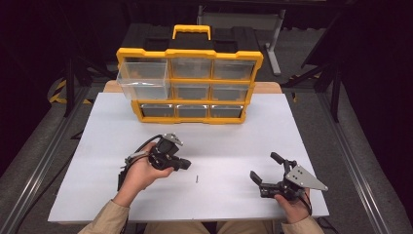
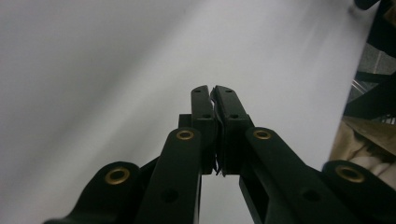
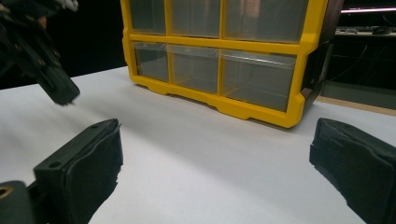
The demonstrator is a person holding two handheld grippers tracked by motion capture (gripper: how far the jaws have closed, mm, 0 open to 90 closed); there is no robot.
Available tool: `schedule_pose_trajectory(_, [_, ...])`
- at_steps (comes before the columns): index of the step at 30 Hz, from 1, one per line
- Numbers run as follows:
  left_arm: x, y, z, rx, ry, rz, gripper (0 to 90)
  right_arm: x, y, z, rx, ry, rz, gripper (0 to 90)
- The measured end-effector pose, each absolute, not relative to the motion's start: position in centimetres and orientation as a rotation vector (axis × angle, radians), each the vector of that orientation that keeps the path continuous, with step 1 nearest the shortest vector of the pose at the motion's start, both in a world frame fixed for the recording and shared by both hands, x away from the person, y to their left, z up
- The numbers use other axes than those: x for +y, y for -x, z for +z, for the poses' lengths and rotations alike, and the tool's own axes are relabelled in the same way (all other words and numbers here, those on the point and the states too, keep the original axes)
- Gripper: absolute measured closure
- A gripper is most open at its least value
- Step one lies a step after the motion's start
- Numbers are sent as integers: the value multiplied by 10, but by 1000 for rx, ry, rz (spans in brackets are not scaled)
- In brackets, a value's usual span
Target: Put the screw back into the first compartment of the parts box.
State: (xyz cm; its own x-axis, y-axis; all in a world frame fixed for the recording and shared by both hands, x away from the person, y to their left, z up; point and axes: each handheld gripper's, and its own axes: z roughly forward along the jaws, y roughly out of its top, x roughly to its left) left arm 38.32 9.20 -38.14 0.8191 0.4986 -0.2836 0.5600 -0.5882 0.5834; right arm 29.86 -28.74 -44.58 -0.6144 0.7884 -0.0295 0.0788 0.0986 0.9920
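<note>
Two claws low: left [image 1: 186, 165] shut, right [image 1: 265, 171] wide.

Pretty dark room, grey floor [image 1: 34, 141], black metal frame legs [image 1: 69, 83] around a white rectangular tabletop [image 1: 234, 146].

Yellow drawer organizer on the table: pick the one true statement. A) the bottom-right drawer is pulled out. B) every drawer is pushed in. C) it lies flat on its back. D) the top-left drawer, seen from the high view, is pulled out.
D: in the high view the clear top-left drawer juts forward past the frame of the yellow drawer organizer, which stands upright with its other drawers flush.
</note>
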Motion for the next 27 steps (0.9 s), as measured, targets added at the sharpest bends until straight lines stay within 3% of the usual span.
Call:
schedule_pose_trajectory(11, [102,-392,-303,727,-2346,-81,880,-288,-299,-446,1798,-856,1569,28])
schedule_pose_trajectory(27, [100,-406,-244,704,-2390,-66,880,-289,-299,-446,1792,-859,1573,28])
